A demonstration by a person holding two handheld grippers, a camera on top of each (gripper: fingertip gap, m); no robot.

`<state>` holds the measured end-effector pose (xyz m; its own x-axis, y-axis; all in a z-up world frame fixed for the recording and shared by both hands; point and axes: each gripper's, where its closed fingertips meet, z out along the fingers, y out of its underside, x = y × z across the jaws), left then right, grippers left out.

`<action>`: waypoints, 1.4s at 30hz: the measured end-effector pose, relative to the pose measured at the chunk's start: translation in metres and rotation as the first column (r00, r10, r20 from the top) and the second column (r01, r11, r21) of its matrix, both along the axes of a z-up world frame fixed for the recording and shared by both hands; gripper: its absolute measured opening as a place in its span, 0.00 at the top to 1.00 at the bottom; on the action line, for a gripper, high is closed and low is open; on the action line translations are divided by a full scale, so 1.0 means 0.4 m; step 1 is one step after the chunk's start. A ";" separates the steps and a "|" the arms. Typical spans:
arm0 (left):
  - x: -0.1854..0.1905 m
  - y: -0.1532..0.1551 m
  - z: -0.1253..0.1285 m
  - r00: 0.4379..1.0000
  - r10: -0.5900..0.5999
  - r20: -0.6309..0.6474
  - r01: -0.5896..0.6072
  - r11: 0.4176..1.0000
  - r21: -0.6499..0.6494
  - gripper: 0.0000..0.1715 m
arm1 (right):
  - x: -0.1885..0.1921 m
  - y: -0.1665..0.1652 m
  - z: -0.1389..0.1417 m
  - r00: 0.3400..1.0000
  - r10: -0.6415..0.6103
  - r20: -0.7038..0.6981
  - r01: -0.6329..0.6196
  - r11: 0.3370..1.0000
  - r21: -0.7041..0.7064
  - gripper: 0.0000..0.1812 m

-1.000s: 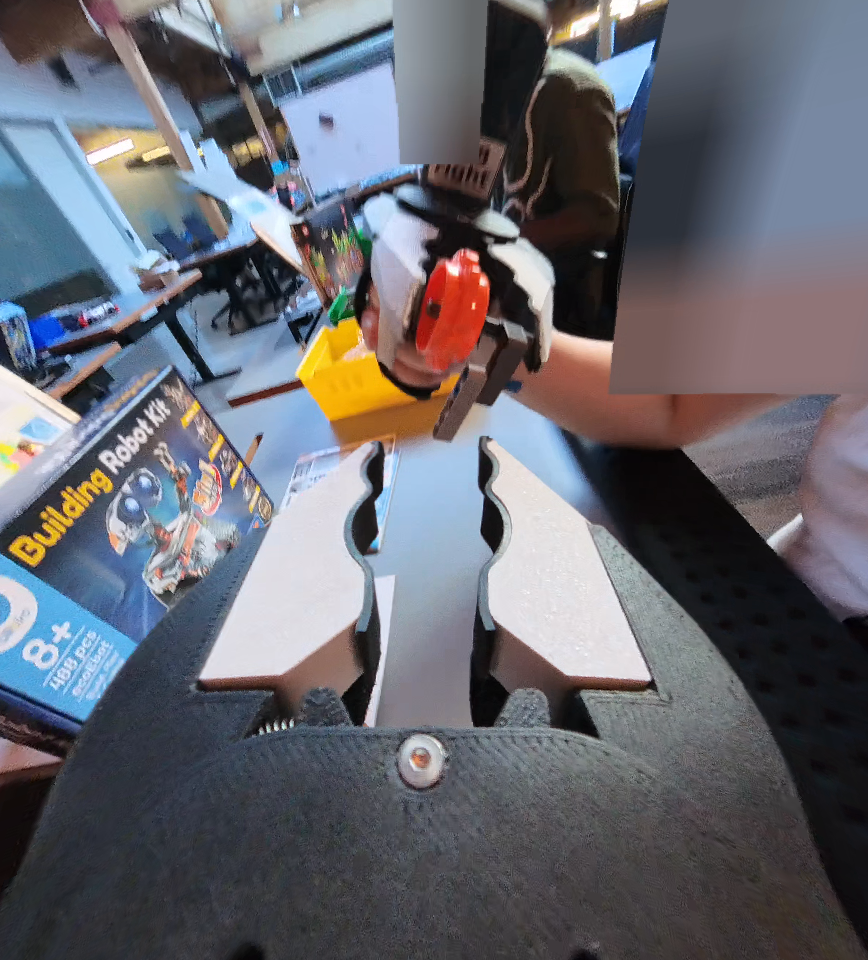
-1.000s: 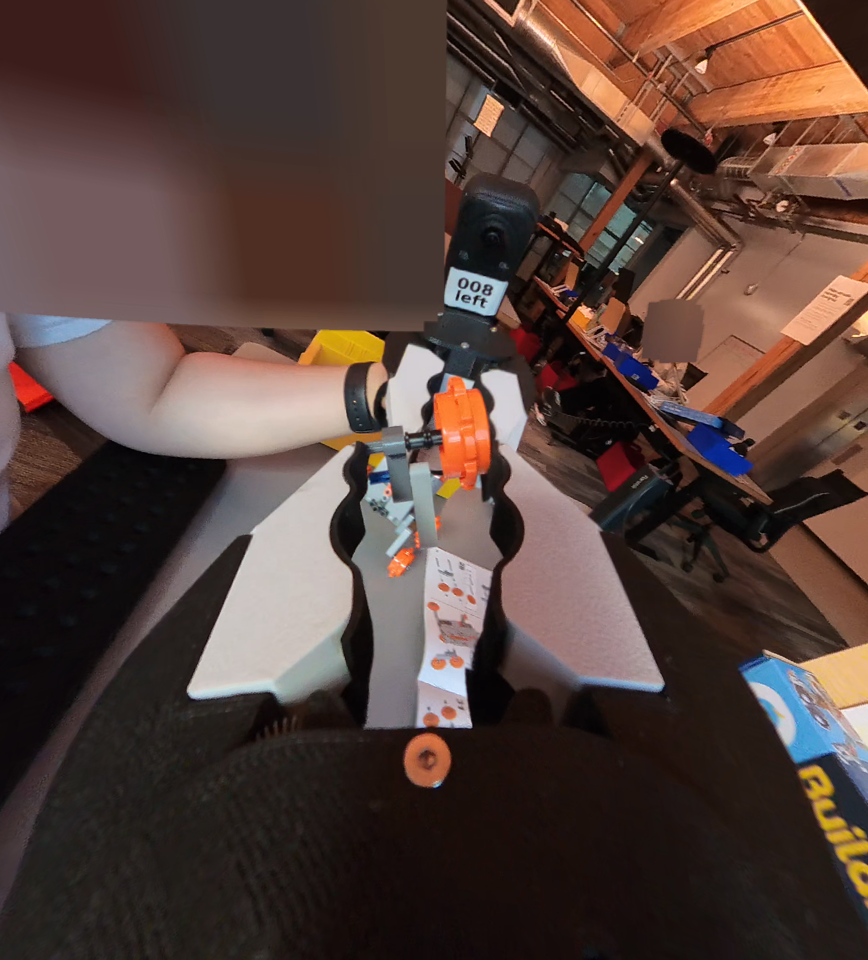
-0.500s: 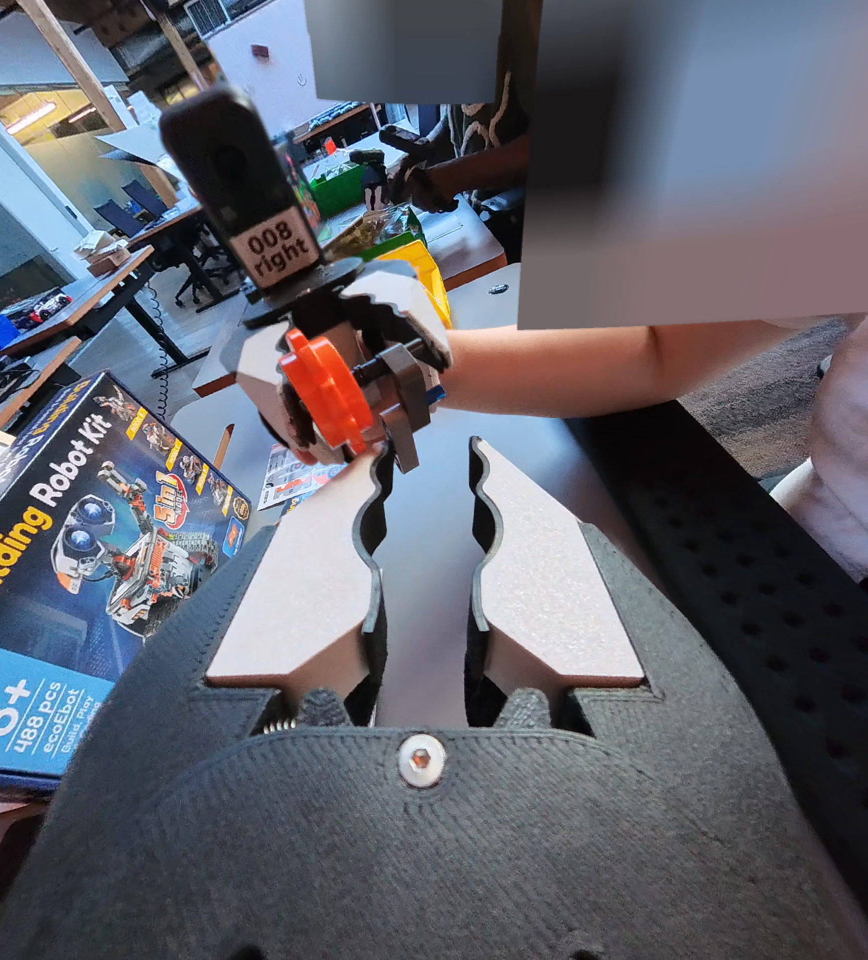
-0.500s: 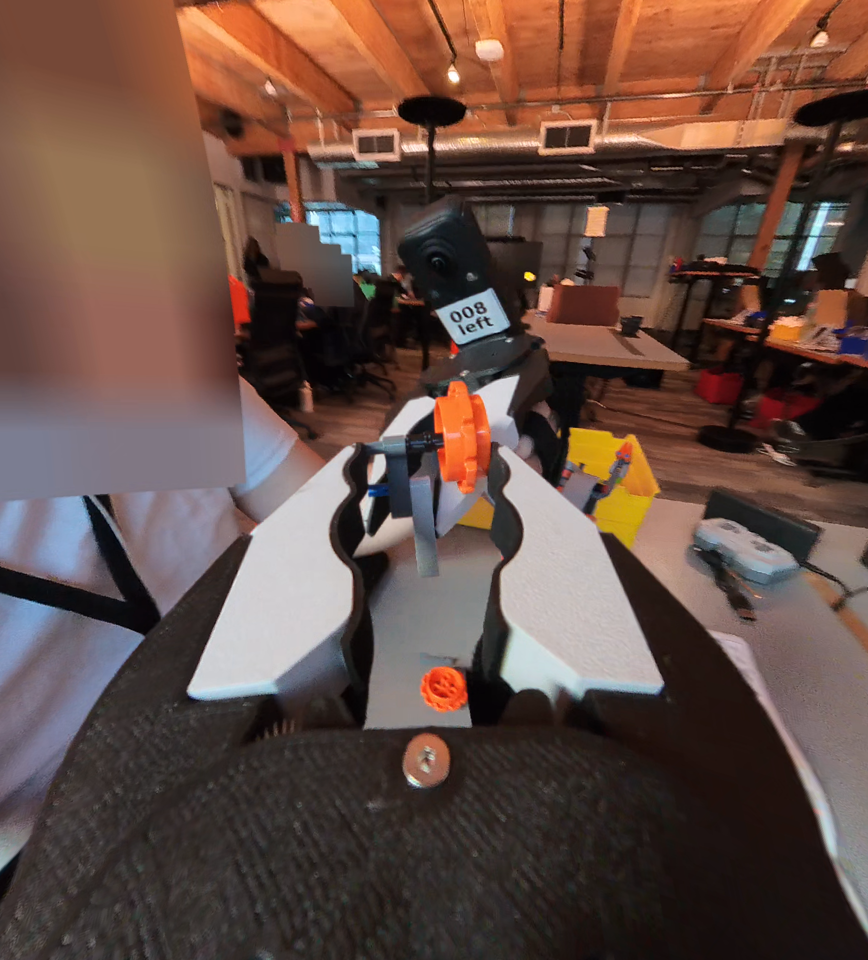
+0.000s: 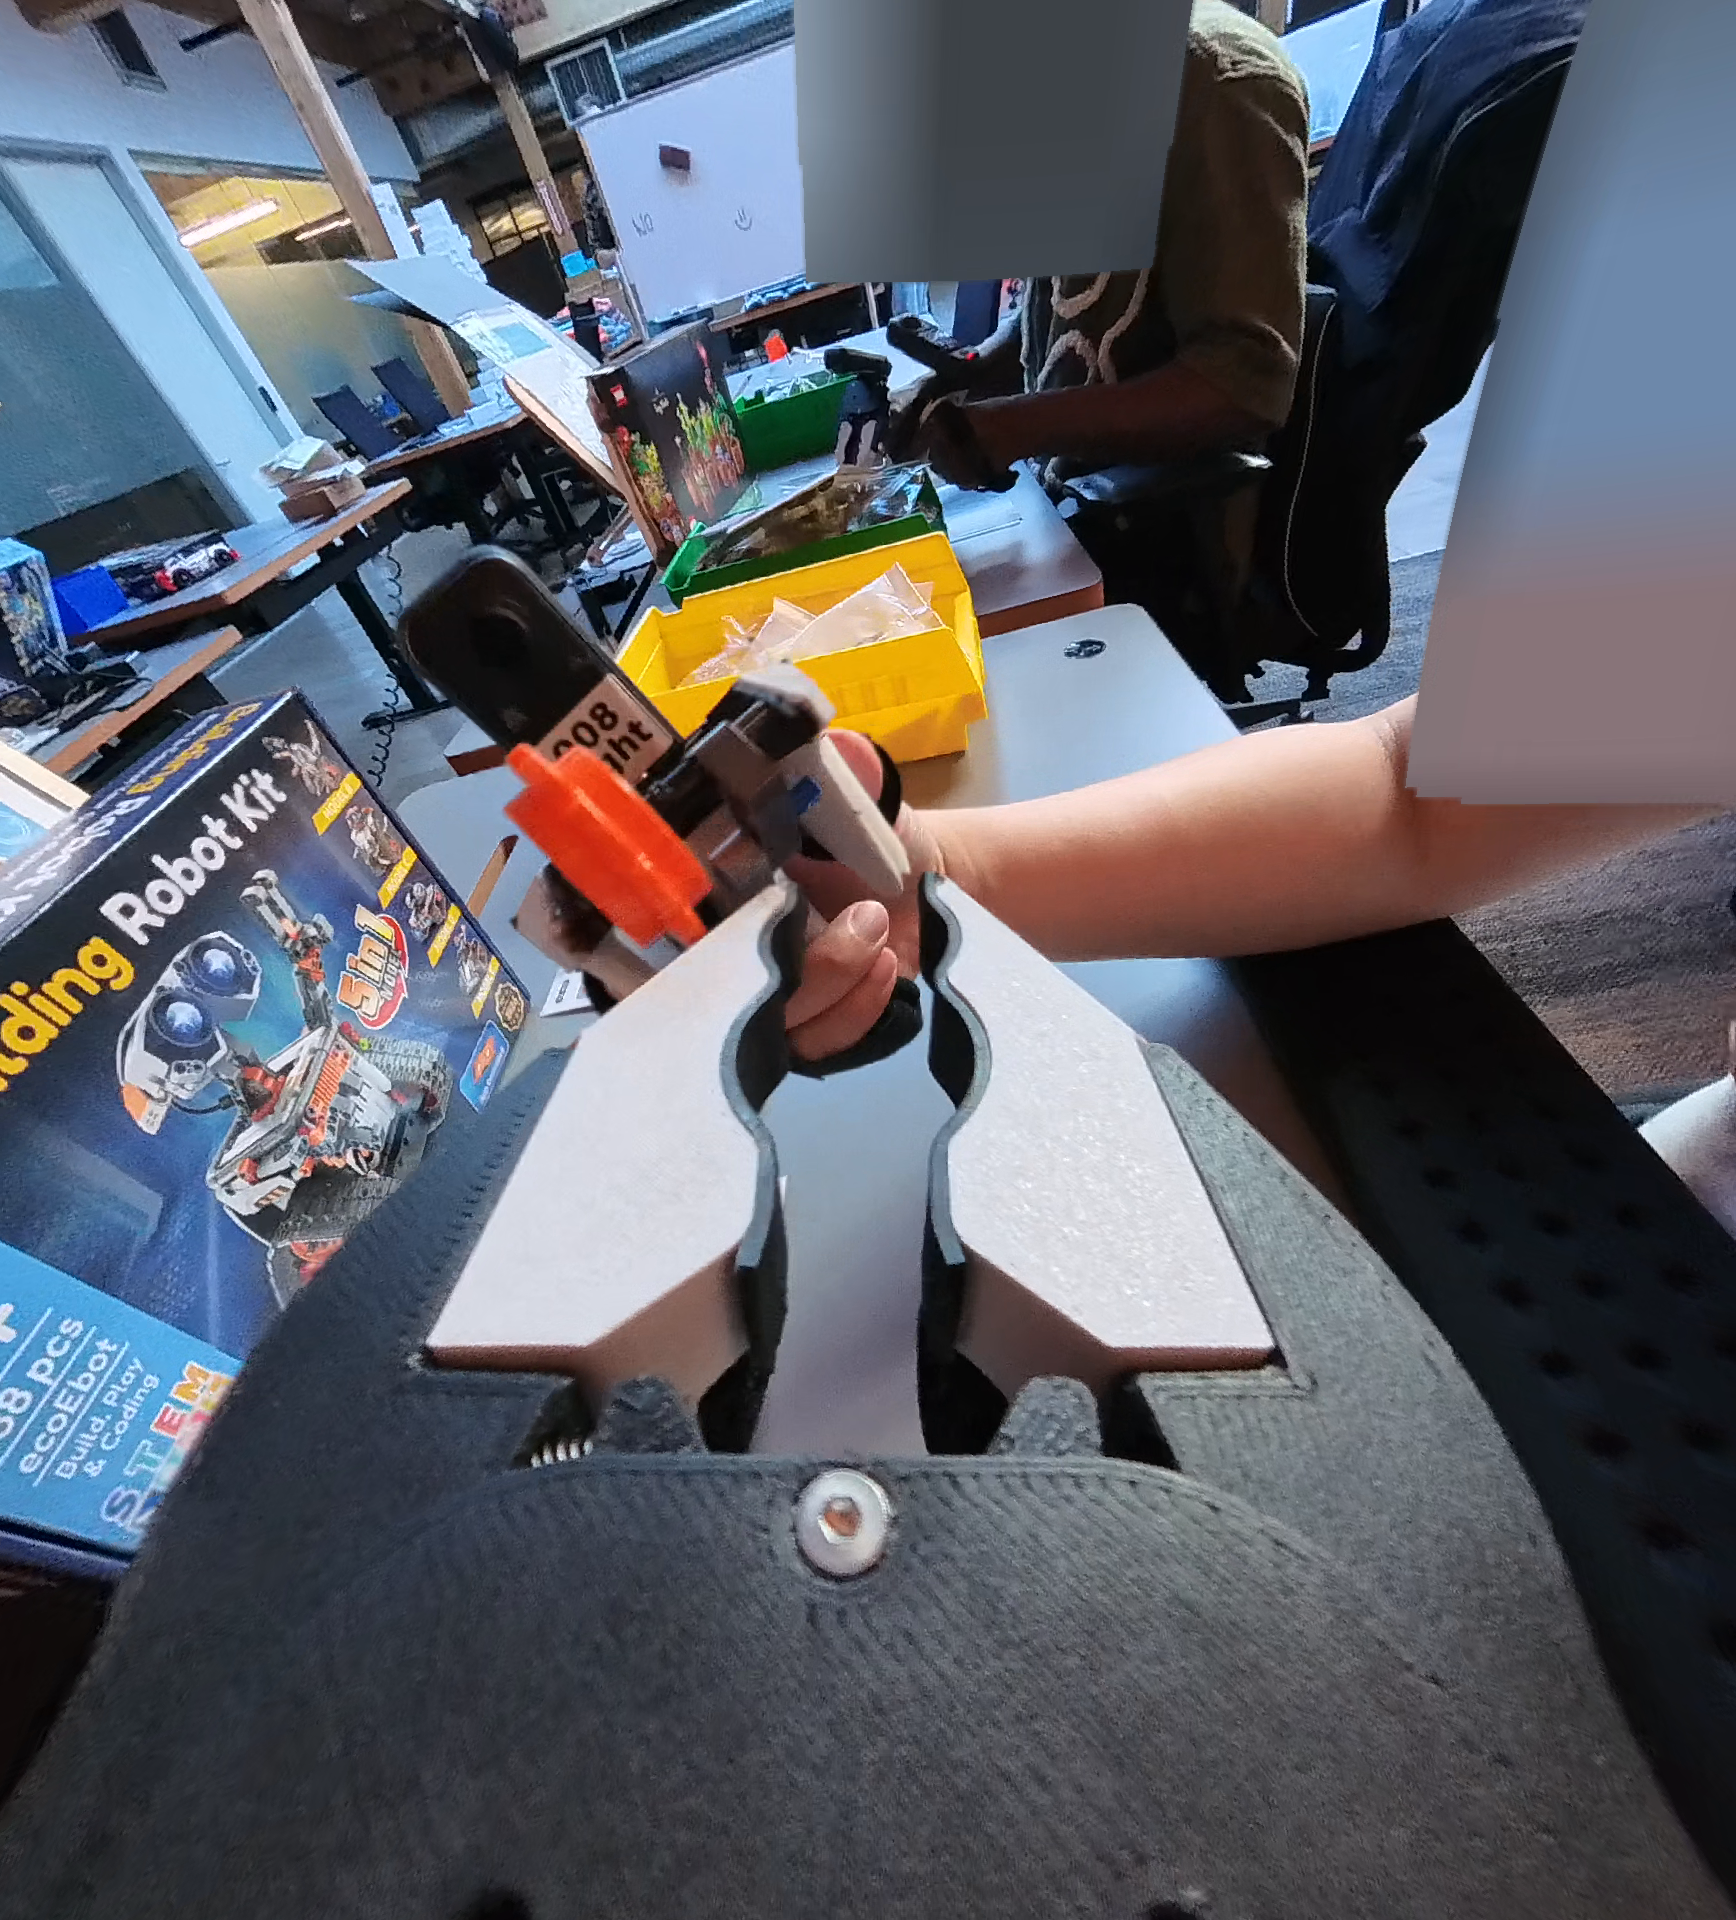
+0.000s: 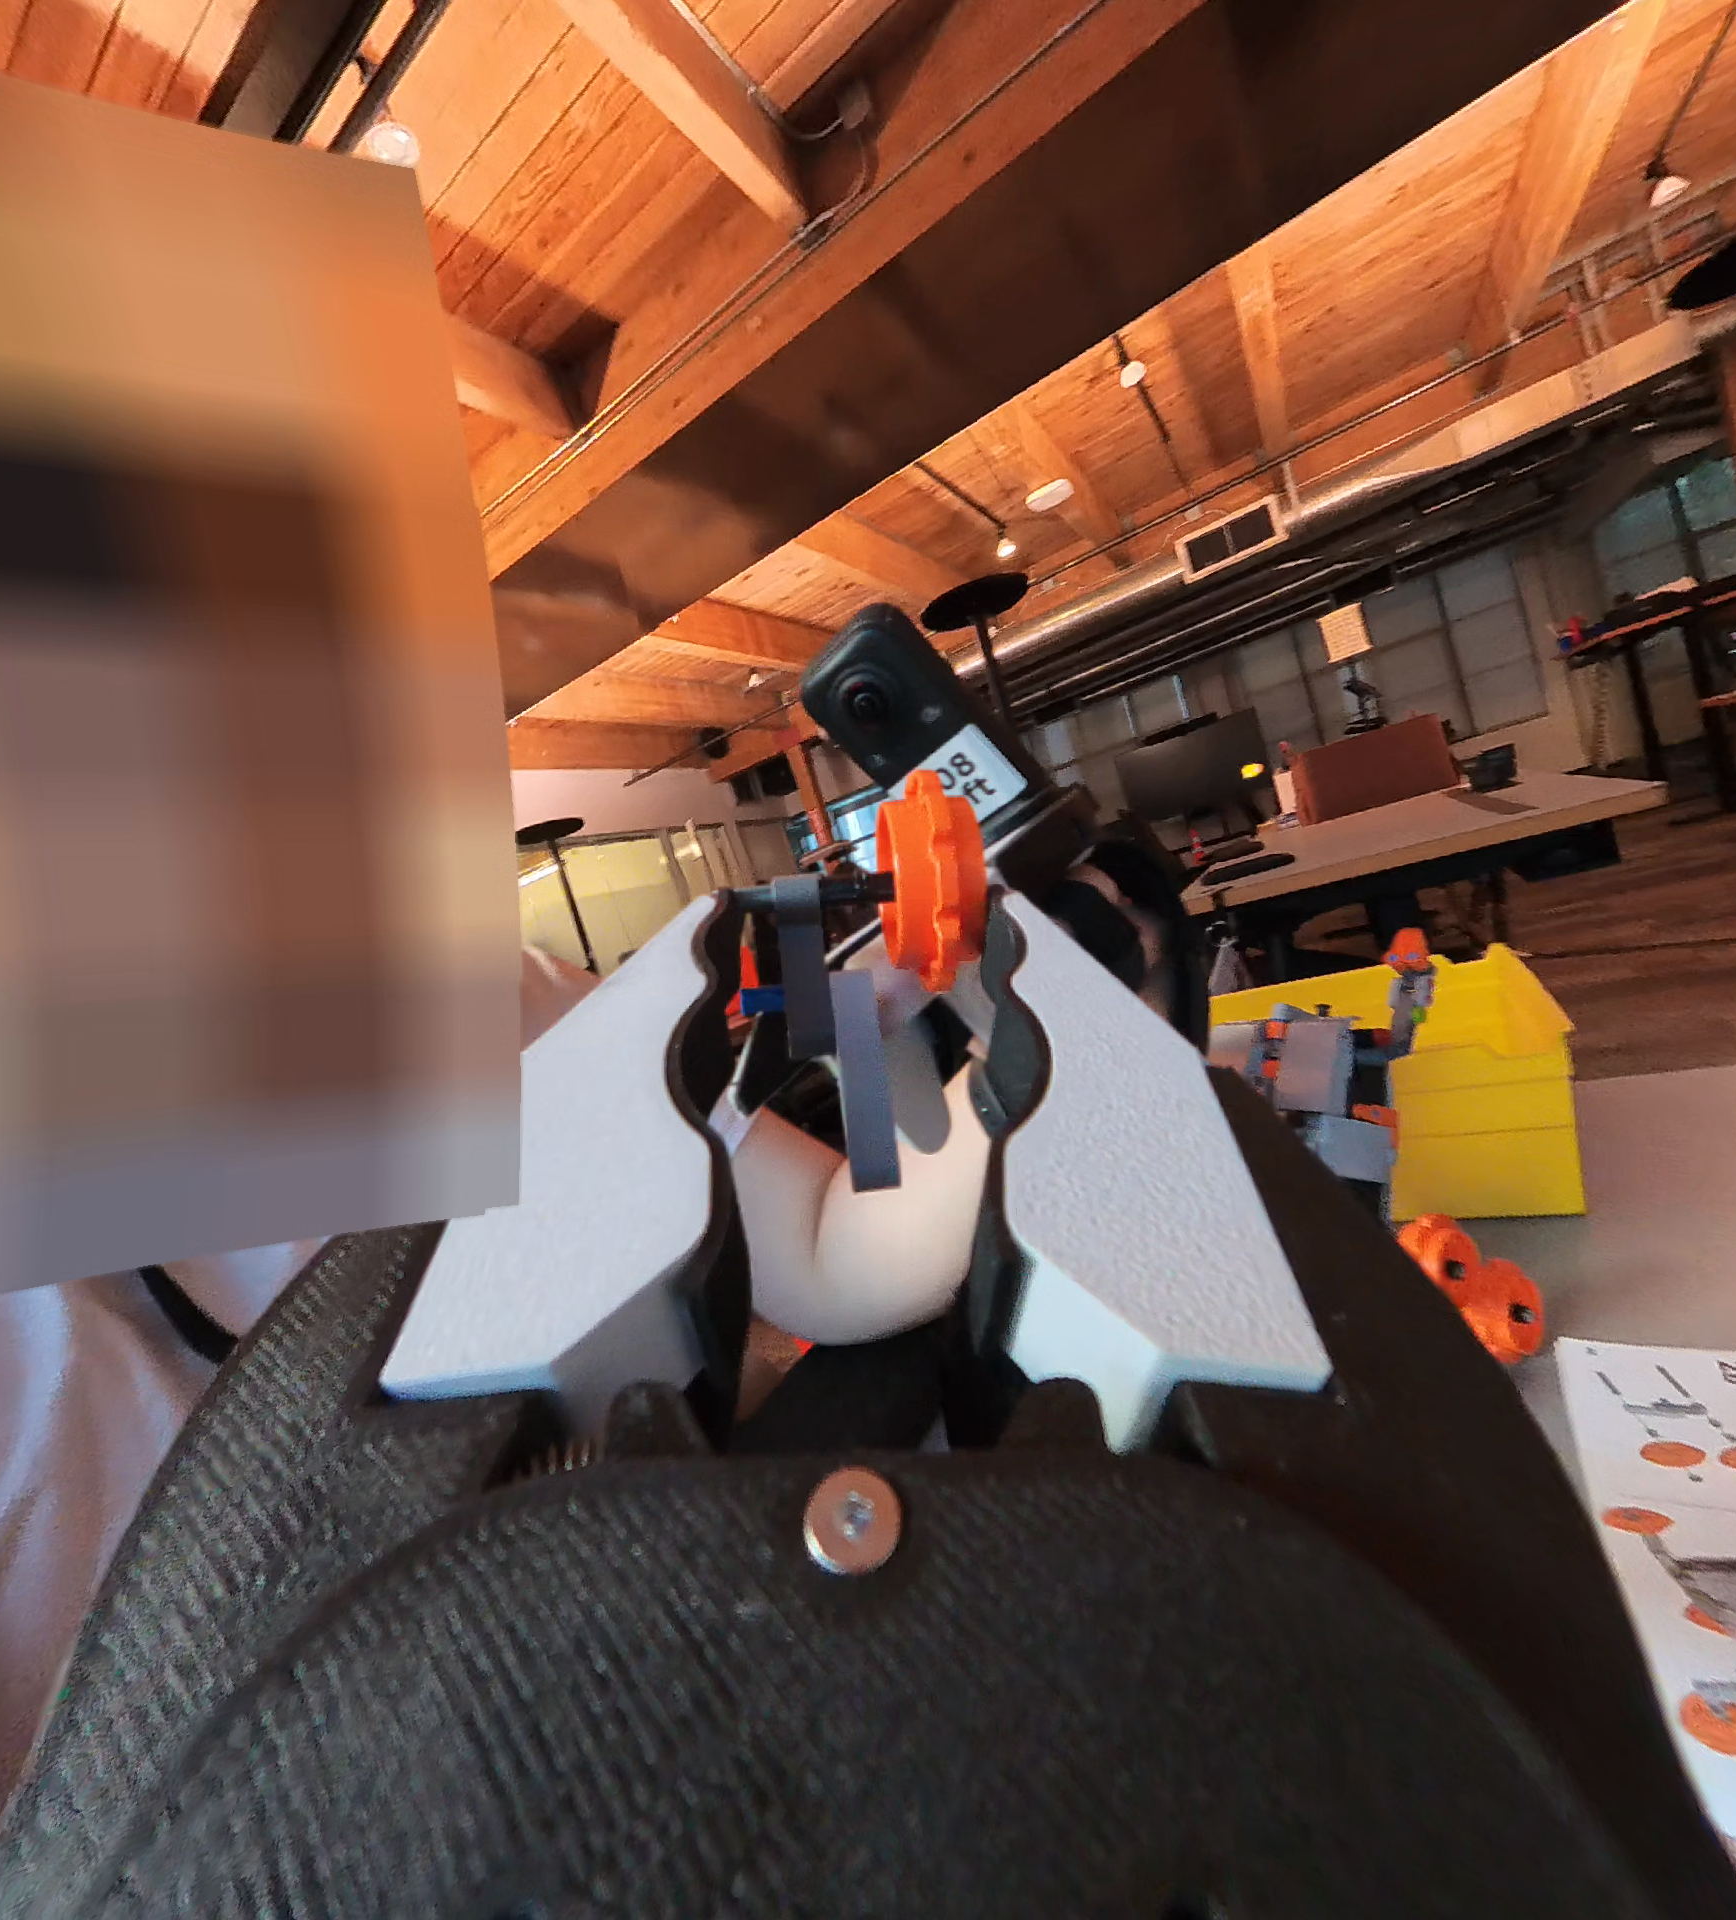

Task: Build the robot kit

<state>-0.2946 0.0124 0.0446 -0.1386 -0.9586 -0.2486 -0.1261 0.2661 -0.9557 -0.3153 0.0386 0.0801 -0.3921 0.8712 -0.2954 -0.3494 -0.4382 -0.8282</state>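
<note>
Change: right tool has tipped upward since the earlier frame, so ceiling now fills its view.
Right tool: clenched across a black axle lying crosswise between its fingertips; orange gear by its right finger, grey beams hanging by its left.
Left tool: released, empty, above the worktop; the gear sits just beyond and left of its left fingertip.

Black textured gripper body, white jaws, silver screw
</note>
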 end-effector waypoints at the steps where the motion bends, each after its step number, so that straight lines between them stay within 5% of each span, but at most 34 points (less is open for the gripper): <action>1: 0.001 0.006 -0.002 1.000 0.007 -0.001 -0.007 1.000 -0.012 0.90 | -0.002 0.013 -0.004 1.000 -0.025 -0.004 0.025 1.000 -0.009 0.75; 6: 0.003 0.033 -0.009 0.998 0.049 -0.033 -0.052 0.994 -0.092 0.99 | 0.003 0.067 -0.012 0.988 -0.152 -0.017 0.151 0.988 -0.042 0.75; 14: -0.011 0.059 0.019 0.999 0.051 -0.004 -0.050 0.957 -0.285 1.00 | 0.016 0.094 -0.043 0.991 -0.134 -0.010 0.133 0.986 -0.099 0.75; 18: -0.037 0.099 0.004 0.988 0.145 -0.058 -0.155 0.962 -0.225 1.00 | 0.026 0.088 -0.023 0.993 -0.109 -0.052 0.102 0.987 -0.122 0.75; 21: -0.047 0.113 -0.018 0.974 0.191 -0.118 -0.211 0.958 -0.192 0.83 | 0.026 0.079 -0.011 0.992 -0.112 -0.059 0.106 0.989 -0.105 0.75; 25: -0.008 0.106 -0.004 0.973 0.217 -0.079 -0.228 0.951 -0.209 0.80 | 0.023 0.076 0.003 0.988 -0.132 -0.085 0.122 0.987 -0.106 0.75; 36: 0.061 0.152 -0.015 0.932 0.363 -0.012 -0.347 0.881 -0.320 0.96 | 0.031 0.113 0.006 0.972 -0.191 -0.140 0.164 0.970 -0.182 0.75; 42: 0.018 0.216 -0.059 0.871 0.464 -0.160 -0.489 0.800 -0.347 0.97 | 0.050 0.182 -0.022 0.938 -0.339 -0.067 0.315 0.920 -0.233 0.70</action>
<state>-0.2876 0.0987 0.0208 0.3565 -0.9259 0.1247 -0.2084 -0.2089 -0.9555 -0.2954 0.1114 0.0712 -0.1351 0.8759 -0.4632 -0.5828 -0.4483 -0.6777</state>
